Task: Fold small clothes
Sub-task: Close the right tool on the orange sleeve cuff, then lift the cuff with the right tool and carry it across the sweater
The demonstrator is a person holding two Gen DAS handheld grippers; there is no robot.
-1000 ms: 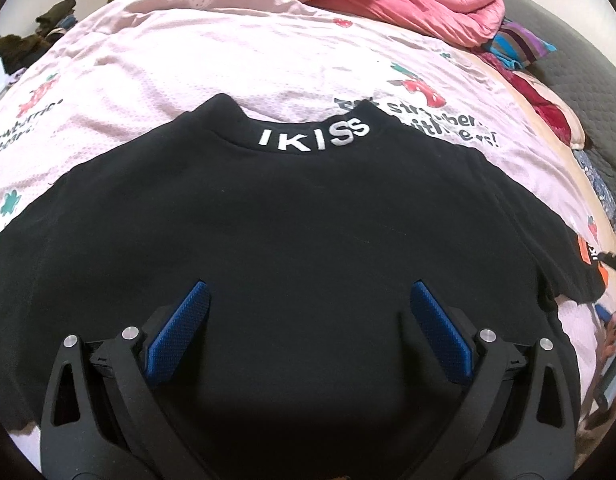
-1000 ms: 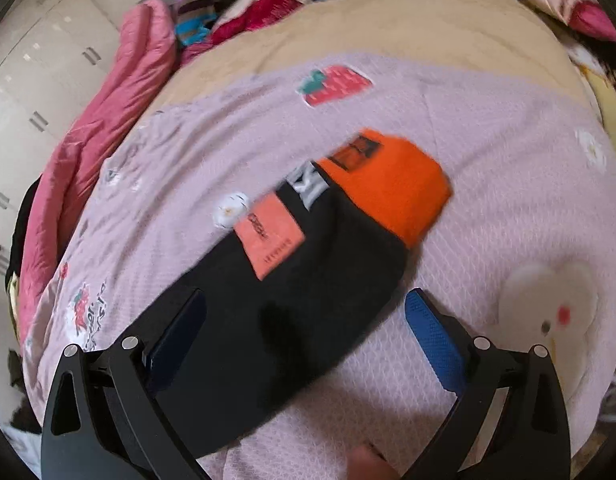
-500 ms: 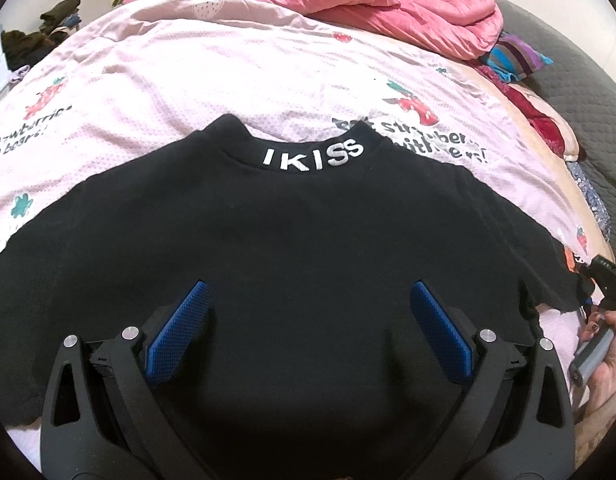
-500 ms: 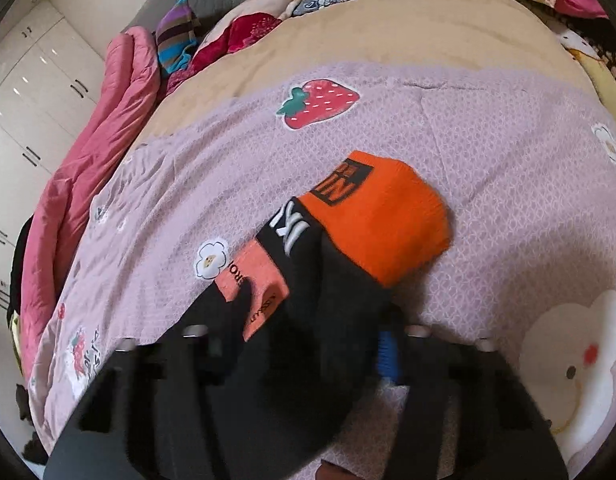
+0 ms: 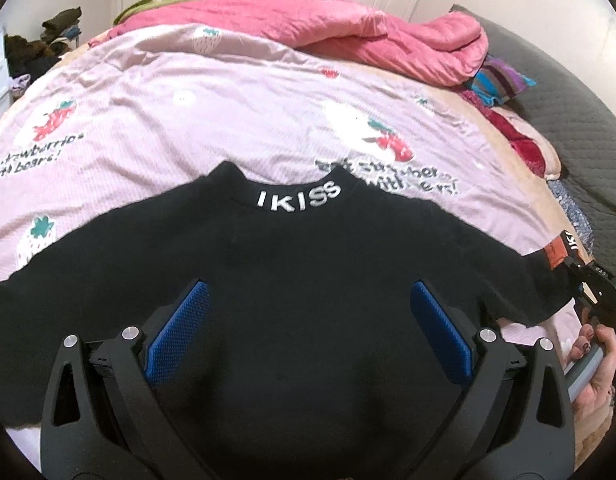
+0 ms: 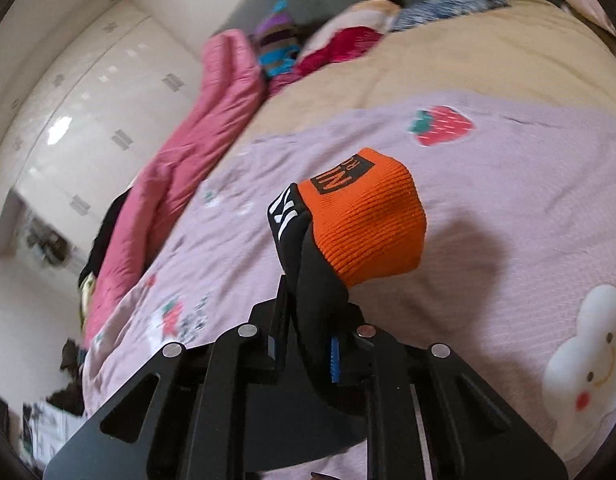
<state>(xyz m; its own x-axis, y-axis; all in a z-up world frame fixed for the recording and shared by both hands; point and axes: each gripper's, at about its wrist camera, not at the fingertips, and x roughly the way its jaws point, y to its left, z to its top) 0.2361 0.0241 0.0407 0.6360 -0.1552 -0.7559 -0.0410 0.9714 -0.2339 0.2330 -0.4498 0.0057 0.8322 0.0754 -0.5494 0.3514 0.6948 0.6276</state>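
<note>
1. A black sweater (image 5: pixel 308 280) of soft, matte knit lies spread flat on the bed, back side up, its collar (image 5: pixel 298 200) pointing away from the left wrist camera and carrying raised white letters "IKISS".
2. The sweater's long axis runs side to side across the left wrist view, one sleeve reaching to the left edge and the other stretching right.
3. The right sleeve ends in a ribbed orange cuff (image 6: pixel 367 224) with a black label sewn on it; next to the cuff sits a black band with white lettering.
4. The right hand-held gripper (image 6: pixel 308 344) is clenching on that sleeve: black fabric is pinched between its blue textured pads just behind the cuff, and its jaws are closing. The cuff stands up off the bed and casts a shadow on the sheet.
5. In the left wrist view the same gripper shows at the right edge, held by a person's hand (image 5: pixel 595 364) with painted nails.
6. The left hand-held gripper (image 5: pixel 308 332) hovers over the sweater's body, released, its blue ridged pads spread wide with nothing between them.
7. The bed sheet (image 5: pixel 228 120) is a pale pink, finely textured cloth printed with strawberries, bears and dark script.
8. A puffy pink quilt (image 5: pixel 367 32) lies bunched along the far side of the bed, with a striped cloth (image 5: pixel 499 80) beside it.
</note>
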